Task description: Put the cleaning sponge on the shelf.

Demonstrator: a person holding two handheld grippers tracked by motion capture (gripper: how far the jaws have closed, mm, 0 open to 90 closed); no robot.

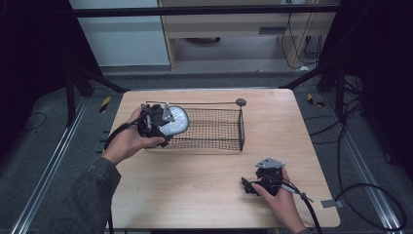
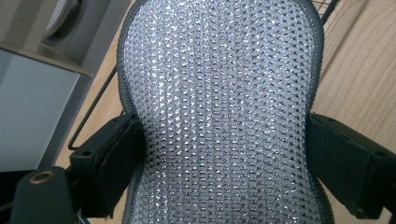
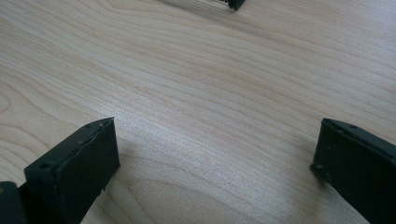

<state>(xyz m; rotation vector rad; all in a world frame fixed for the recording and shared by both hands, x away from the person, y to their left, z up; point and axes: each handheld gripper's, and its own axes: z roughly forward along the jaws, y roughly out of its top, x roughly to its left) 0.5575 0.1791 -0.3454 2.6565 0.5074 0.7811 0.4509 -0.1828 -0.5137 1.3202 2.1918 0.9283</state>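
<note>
The left hand-held gripper held one silvery, sequin-textured pad with a grey rim, its jaws closed against the pad's narrow waist from both sides. In the high view the pad sat at the left end of the wire mesh basket, above its rim, tilted and apparently not yet resting on the basket floor; whether it touched the wire could not be told. The basket stood on the far half of the desk, a little left of centre.

The right hand-held gripper rested low near the front right of the desk, well apart from the basket, jaws spread wide with nothing between them and bare wood grain below.

Judged from this, the work looked most of the way through: the pad was picked up and carried to the basket, and what remained was lowering it inside and letting go. It could equally have been coming out; the frames alone did not settle that.

Counted: one pad, one basket, two hand-held grippers, one small round dark disc on the desk just beyond the basket's far right corner
</note>
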